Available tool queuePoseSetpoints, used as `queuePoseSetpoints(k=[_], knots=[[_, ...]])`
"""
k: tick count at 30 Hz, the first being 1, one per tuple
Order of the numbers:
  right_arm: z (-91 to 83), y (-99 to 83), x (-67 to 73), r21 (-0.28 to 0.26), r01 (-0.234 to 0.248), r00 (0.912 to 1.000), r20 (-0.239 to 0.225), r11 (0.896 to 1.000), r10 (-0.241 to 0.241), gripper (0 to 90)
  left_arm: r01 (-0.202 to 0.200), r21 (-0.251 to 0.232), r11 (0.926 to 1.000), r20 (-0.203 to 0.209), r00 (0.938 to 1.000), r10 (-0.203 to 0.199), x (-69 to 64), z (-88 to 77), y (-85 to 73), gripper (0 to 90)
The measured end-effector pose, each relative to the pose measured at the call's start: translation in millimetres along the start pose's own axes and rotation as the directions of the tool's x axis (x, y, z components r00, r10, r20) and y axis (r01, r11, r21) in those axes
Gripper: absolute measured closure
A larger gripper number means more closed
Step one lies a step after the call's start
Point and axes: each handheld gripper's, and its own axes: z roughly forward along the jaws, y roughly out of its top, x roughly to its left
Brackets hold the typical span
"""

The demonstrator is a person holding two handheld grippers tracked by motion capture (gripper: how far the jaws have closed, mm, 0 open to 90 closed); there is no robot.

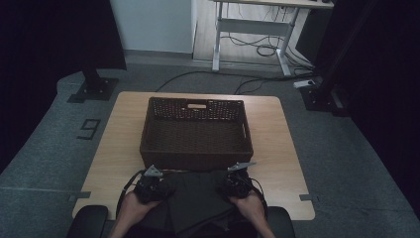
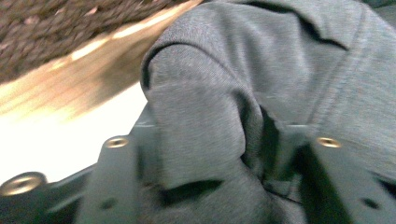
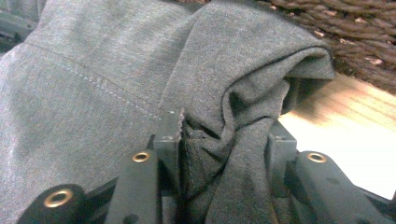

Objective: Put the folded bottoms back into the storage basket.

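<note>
A dark grey garment (image 1: 198, 198) lies at the near edge of the wooden table (image 1: 121, 144), between the person's two hands. My left gripper (image 1: 151, 186) is at the garment's left corner. In the left gripper view its jaws (image 2: 215, 140) pinch a bunched fold of the grey cloth (image 2: 280, 70), though that view is blurred. My right gripper (image 1: 237, 183) is at the garment's right corner. In the right gripper view its jaws (image 3: 224, 135) squeeze a gathered fold of the cloth (image 3: 93, 84) beside a stitched seam.
A dark woven basket (image 1: 195, 161) with handle slots stands just beyond the garment, mid-table, its near wall close to both grippers. Bare tabletop flanks it on either side. Stand bases, floor cables and a desk frame (image 1: 247, 29) lie beyond the table.
</note>
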Motion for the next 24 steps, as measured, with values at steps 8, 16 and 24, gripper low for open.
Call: queuePoseSetpoints(k=[8,16,24], knots=[[-6.6,-2.4,-0.3,-0.041,-0.002,0.9998,-0.018,0.999,0.002,64.9,-0.023,-0.017,0.9996,-0.012,0.9997,0.023,-3.4,-5.8,2.3,63.4],[-22.7,-3.4,6.3,-0.09,0.022,0.9997,-0.003,0.996,-0.022,66.8,-0.022,-0.078,0.9967,0.017,0.9996,0.023,-8.2,-24.6,10.6,64.3],[-40.2,0.1,14.0,-0.137,0.039,0.9992,-0.003,0.99,-0.04,67.6,-0.016,-0.123,0.9923,0.061,0.9978,0.024,-11.7,-40.8,18.2,64.3]])
